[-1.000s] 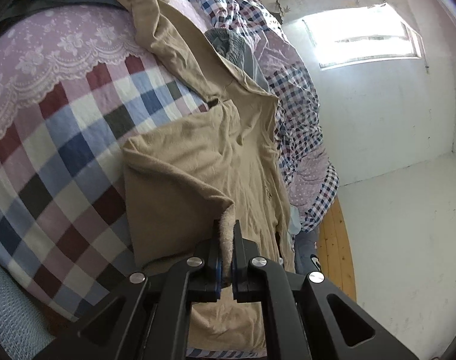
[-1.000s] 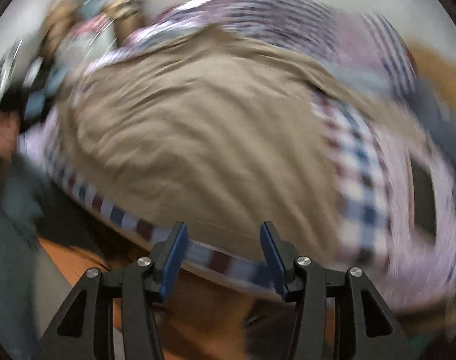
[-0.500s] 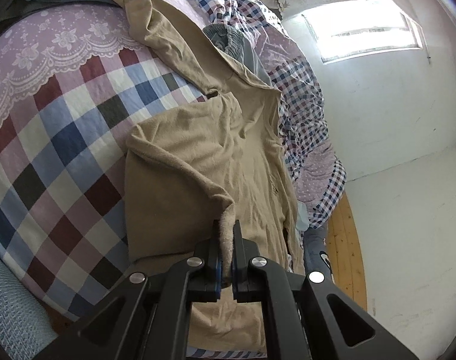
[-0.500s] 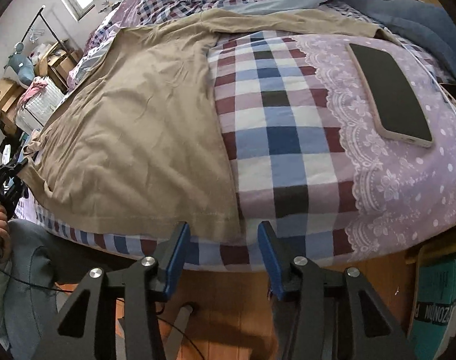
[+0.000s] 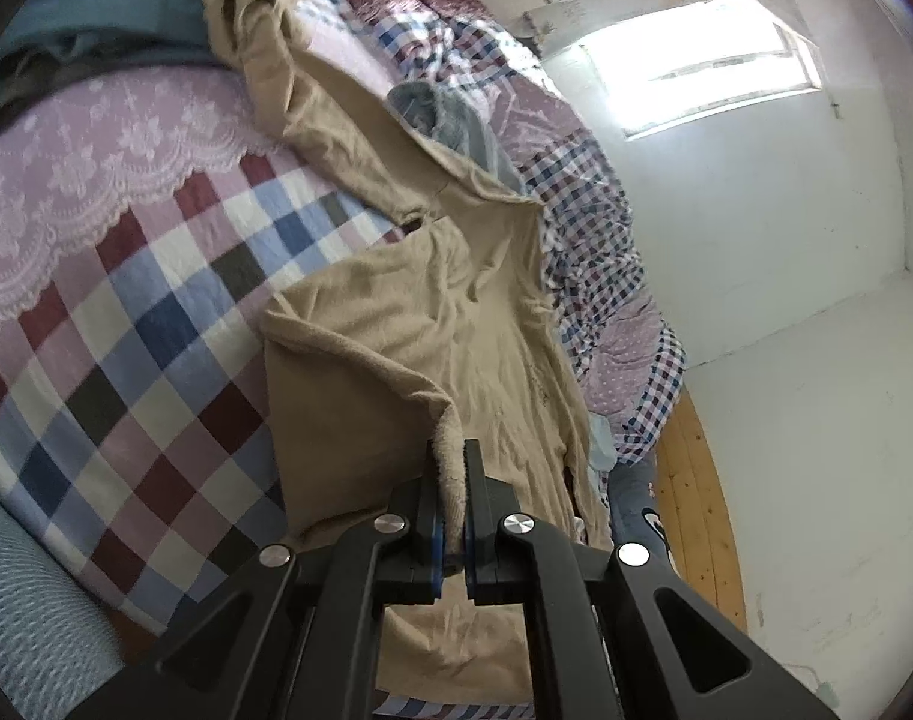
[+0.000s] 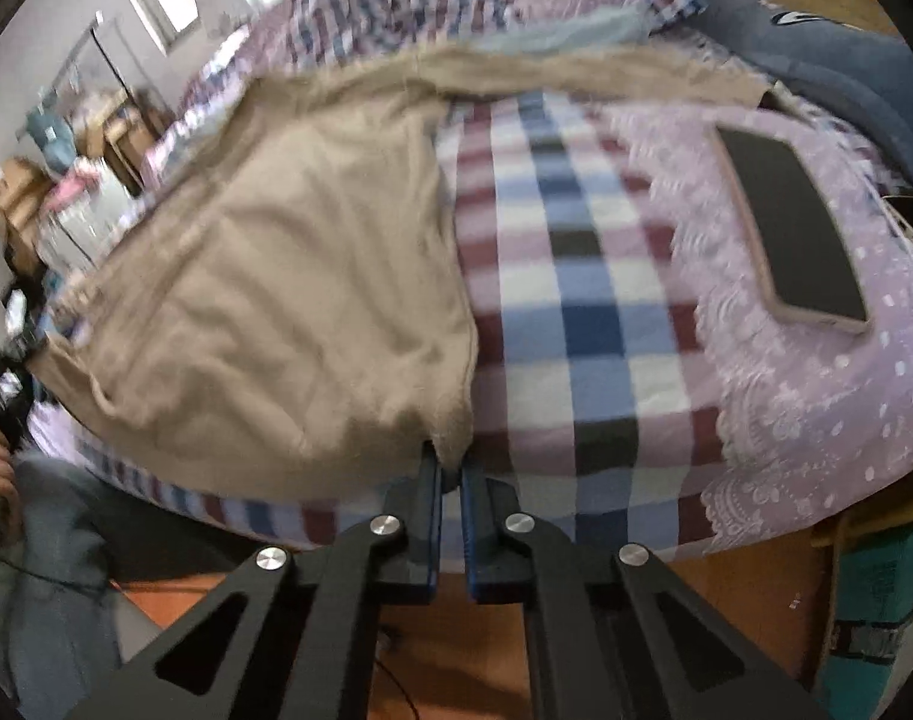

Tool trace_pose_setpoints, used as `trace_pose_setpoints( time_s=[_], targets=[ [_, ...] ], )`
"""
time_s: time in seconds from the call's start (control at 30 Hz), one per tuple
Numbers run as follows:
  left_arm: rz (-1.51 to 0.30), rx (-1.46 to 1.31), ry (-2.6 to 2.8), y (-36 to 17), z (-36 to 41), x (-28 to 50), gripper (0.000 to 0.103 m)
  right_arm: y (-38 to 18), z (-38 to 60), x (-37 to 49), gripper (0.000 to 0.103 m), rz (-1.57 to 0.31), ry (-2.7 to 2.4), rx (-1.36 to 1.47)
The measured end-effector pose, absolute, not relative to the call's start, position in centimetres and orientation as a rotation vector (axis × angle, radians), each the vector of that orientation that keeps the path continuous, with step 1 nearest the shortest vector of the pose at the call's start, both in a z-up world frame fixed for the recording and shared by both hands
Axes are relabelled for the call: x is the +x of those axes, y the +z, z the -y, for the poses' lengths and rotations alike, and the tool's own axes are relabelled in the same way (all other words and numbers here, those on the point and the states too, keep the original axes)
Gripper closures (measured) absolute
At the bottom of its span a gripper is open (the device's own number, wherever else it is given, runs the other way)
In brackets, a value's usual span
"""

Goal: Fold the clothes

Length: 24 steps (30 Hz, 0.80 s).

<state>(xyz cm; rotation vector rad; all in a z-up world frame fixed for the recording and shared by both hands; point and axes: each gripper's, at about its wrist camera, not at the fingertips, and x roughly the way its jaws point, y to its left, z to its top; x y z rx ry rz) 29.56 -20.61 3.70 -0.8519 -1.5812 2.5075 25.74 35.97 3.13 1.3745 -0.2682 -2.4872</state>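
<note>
A tan long-sleeved garment (image 5: 432,324) lies spread on the checked bedspread (image 5: 132,336), one sleeve (image 5: 312,108) trailing toward the far end. My left gripper (image 5: 450,462) is shut on a raised fold of its near edge. In the right wrist view the same tan garment (image 6: 288,288) covers the left part of the bed. My right gripper (image 6: 450,462) is shut on its lower right hem corner at the bed's near edge.
A phone (image 6: 792,228) lies face up on the lilac lace cloth (image 6: 816,396) to the right. A blue-grey garment (image 5: 450,120) and rumpled checked bedding (image 5: 582,228) lie beyond. Dark blue clothes (image 6: 828,60) sit at the far right. Wooden floor (image 5: 702,480) borders the bed.
The right gripper's jaws, wide apart before, have closed on the tan garment's hem corner after sliding in to the bed edge. The left gripper keeps its hold and has barely moved.
</note>
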Motion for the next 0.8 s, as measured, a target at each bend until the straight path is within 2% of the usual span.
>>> trace_pose_setpoints(
  time_s=[0.3, 0.8],
  targets=[
    [1.593, -0.756, 2.486, 5.4, 22.5, 32.5, 0.100, 7.4, -35.5, 28.0, 0.101, 0.349, -2.569, 1.180],
    [1.500, -0.633, 2.501, 10.7, 25.8, 38.7, 0.101, 13.7, -38.2, 32.7, 0.101, 0.528, -2.628, 0.928]
  ],
)
